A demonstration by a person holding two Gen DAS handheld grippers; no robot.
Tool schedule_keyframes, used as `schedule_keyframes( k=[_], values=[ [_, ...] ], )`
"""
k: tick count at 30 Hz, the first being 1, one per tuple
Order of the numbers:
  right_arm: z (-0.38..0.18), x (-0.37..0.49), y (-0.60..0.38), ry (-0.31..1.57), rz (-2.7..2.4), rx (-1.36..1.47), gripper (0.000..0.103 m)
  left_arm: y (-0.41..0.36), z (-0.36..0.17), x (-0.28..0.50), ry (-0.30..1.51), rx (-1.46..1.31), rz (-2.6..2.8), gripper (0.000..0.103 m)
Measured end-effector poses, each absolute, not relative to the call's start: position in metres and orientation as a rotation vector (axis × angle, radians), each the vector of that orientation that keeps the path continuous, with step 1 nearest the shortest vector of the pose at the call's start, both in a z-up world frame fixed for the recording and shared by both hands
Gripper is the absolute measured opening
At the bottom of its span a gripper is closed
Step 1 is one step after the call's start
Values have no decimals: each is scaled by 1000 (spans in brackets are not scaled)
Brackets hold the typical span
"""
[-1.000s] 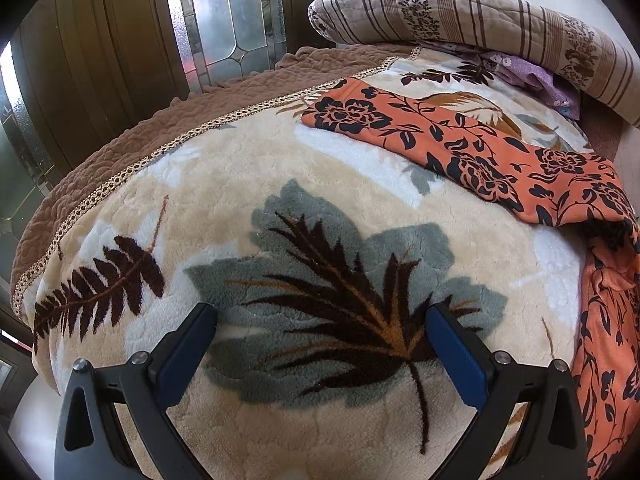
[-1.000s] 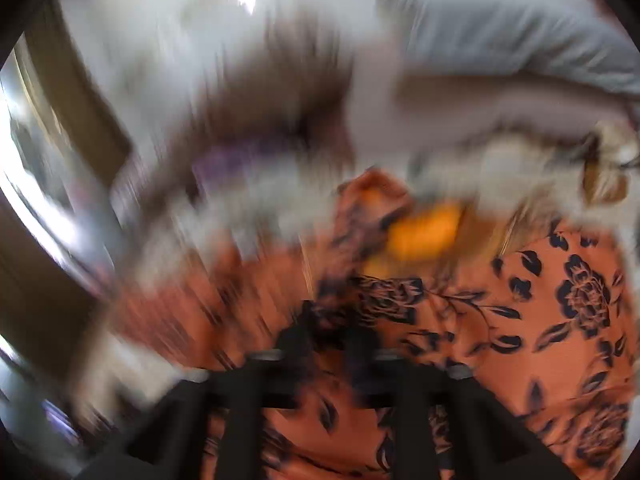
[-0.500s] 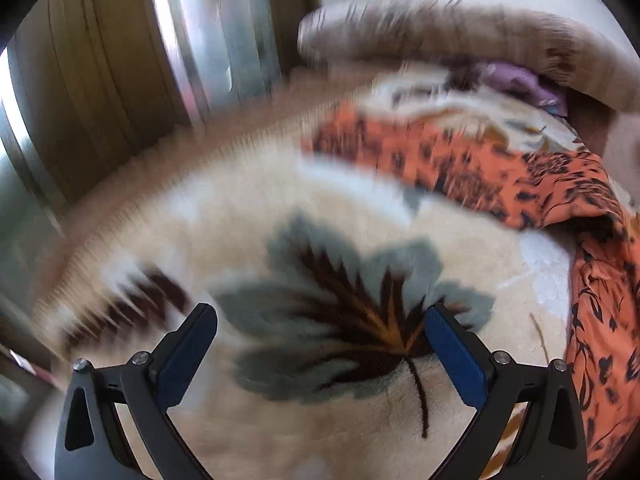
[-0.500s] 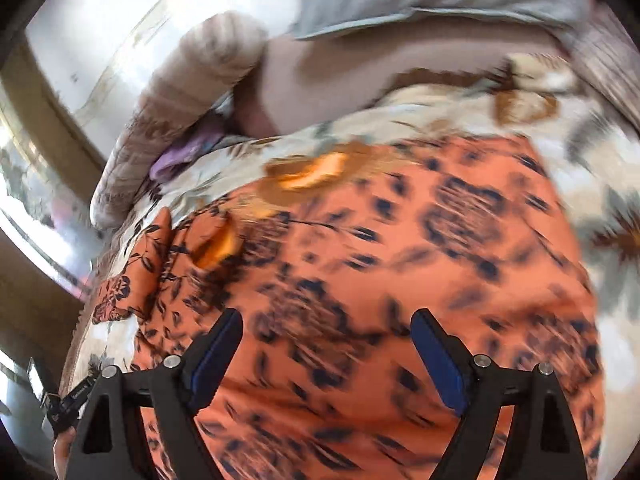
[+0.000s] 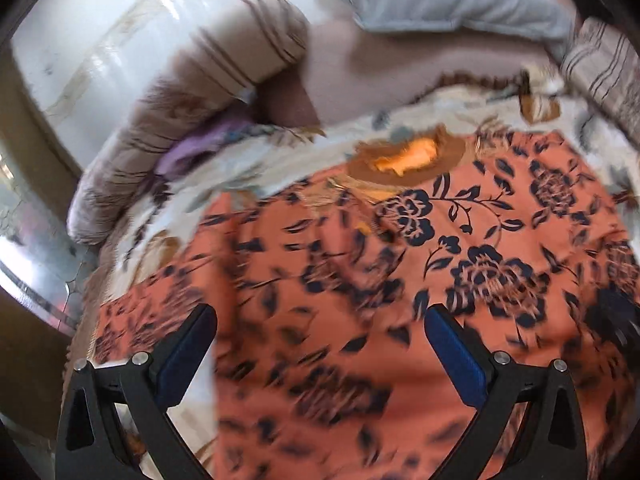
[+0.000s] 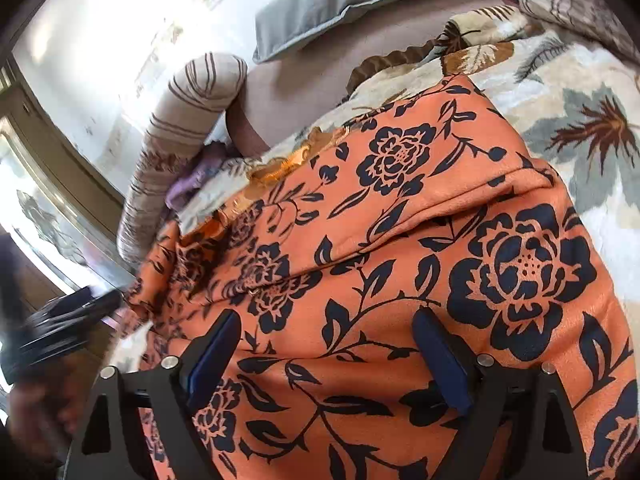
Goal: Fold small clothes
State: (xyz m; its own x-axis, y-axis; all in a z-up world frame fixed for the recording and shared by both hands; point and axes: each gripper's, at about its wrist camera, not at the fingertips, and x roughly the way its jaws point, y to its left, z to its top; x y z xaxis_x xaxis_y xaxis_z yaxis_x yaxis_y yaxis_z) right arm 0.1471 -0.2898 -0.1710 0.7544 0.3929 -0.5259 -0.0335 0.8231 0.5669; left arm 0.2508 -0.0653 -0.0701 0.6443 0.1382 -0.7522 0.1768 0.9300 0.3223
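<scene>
Leaf-print blanket (image 6: 568, 80) under orange garment (image 6: 400, 240); striped bolster (image 6: 180, 128) beside

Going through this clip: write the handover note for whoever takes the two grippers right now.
Left gripper: open, holds nothing, over the orange floral garment.
Right gripper: open, holds nothing, over the same garment.
Garment lies on the leaf-print blanket, one layer already lapped over another along a fold edge.
Left: pick an edge, finish folding. Left view is blurred; the left-side edges are hard to read.
</scene>
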Motion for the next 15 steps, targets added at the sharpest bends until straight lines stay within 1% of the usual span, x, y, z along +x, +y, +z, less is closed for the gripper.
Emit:
schedule_keyframes(
  k=[3, 6, 8, 9, 10, 11, 12, 15],
  values=[
    [-171, 147, -288, 674, 246, 558, 90, -77, -85, 276, 918, 401, -35, 103],
    [-171, 147, -287, 670, 245, 557, 90, -84, -88, 282, 914, 412, -63, 102],
    [-171, 148, -287, 669, 244, 557, 90, -74, -89, 288, 916, 371, -48, 87],
    [-172, 147, -287, 669, 245, 557, 90, -62, -91, 295, 938, 320, -25, 72],
    [-172, 147, -288, 670, 245, 558, 90, -52, -92, 298, 957, 261, -2, 61],
    [-172, 147, -288, 669, 245, 558, 90, -36, -93, 302, 965, 198, 36, 57],
    [-172, 147, -287, 669, 245, 558, 90, -25, -94, 304, 964, 163, 73, 54],
    [-172, 147, -287, 670, 244, 557, 90, 25, -98, 300, 969, -35, 205, 54]
  ],
)
